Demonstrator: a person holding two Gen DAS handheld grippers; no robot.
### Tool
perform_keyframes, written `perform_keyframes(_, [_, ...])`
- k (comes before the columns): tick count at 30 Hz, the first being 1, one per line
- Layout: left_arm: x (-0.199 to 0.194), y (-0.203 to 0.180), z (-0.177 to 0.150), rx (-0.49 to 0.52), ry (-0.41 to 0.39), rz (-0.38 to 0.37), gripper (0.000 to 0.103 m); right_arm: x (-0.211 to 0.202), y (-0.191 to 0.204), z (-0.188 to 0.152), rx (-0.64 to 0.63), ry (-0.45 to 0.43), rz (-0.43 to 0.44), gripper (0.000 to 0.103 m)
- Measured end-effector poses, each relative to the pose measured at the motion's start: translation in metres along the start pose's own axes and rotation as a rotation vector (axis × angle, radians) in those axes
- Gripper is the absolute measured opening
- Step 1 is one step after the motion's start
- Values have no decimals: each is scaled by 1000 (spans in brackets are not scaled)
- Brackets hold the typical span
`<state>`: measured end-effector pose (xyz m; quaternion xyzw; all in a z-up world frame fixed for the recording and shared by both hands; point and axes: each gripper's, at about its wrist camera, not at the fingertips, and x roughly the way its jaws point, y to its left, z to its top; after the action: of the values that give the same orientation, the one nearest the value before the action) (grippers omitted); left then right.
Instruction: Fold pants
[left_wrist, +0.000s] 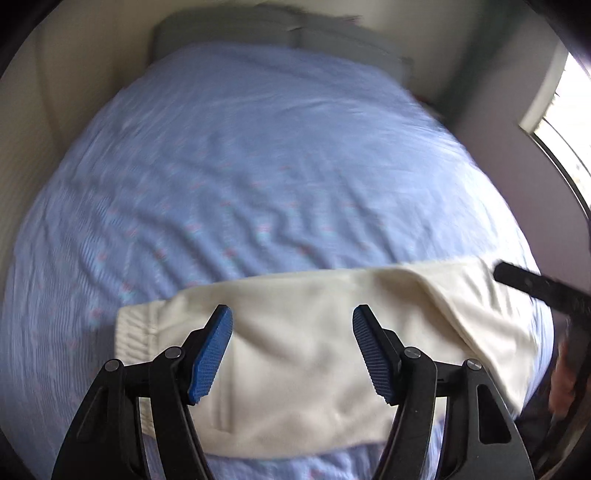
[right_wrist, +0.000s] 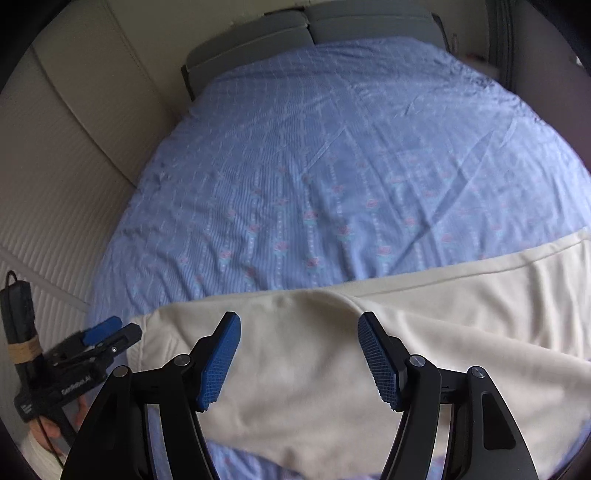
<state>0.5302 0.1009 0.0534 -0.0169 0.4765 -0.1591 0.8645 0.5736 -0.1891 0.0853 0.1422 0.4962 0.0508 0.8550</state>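
Black linkage arms with silver pivot screws, blue ribbed fingers (left_wrist: 212, 354), white lettering, dark cable.

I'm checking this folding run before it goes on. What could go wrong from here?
The cream pants lie at the near edge of the bed; a pull toward the person might drag them off. Both the left gripper and the right gripper are open and hold nothing, so closing on the raised fold could bunch the fabric or catch the blue sheet beneath.

Cream fleece pants (right_wrist: 332, 369) lie across the frame's lower half on a blue floral bedsheet (right_wrist: 314, 166), beneath the right gripper's (right_wrist: 299, 360) spread blue-padded fingers.
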Motion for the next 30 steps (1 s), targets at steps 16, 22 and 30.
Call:
perform_keyframes(16, [-9, -273, -84, -37, 66, -64, 67, -148, -263, -97, 119, 32, -87, 67])
perform_keyframes(22, [28, -348, -125, -60, 204, -118, 67, -164, -351, -136, 221, 91, -100, 67])
perform_keyframes(30, [107, -387, -152, -28, 346, -138, 56, -132, -422, -214, 419, 239, -164, 67])
